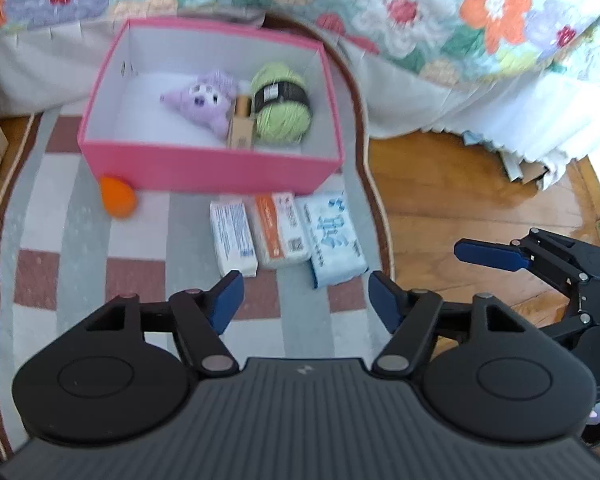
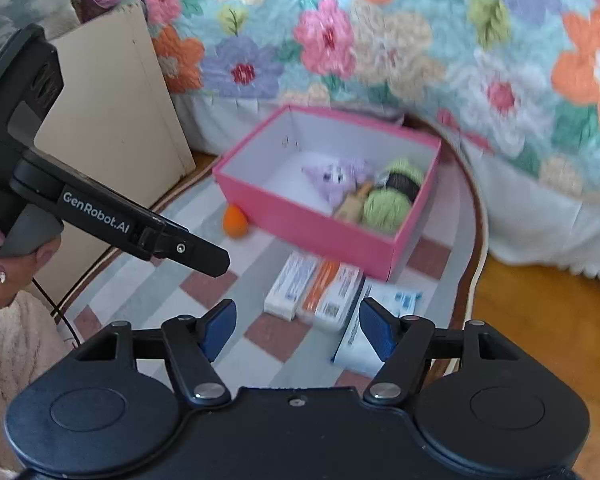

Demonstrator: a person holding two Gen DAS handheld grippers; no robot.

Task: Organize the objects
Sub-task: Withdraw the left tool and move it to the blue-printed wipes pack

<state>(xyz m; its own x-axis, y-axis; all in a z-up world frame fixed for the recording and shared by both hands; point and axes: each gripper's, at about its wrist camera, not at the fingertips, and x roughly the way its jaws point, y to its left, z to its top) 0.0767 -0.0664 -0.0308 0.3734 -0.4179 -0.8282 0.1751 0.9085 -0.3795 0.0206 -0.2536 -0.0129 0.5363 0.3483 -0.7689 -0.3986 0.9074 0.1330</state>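
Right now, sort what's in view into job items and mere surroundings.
Job items: pink box; plush toy, yarn ball inside it; orange ball, three packets on the rug.

Surroundings: checked rug, floral bedspread, wooden floor, beige board.

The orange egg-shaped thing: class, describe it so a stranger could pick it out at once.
Find the pink box on the checked rug beside the flowered bedspread. The orange egg-shaped thing lies on the rug against the box's near left corner. It is round and plain; the three packets nearby are flat and printed.

Checked rug (image 1: 140, 276), floral bedspread (image 1: 440, 12), wooden floor (image 1: 460, 200).
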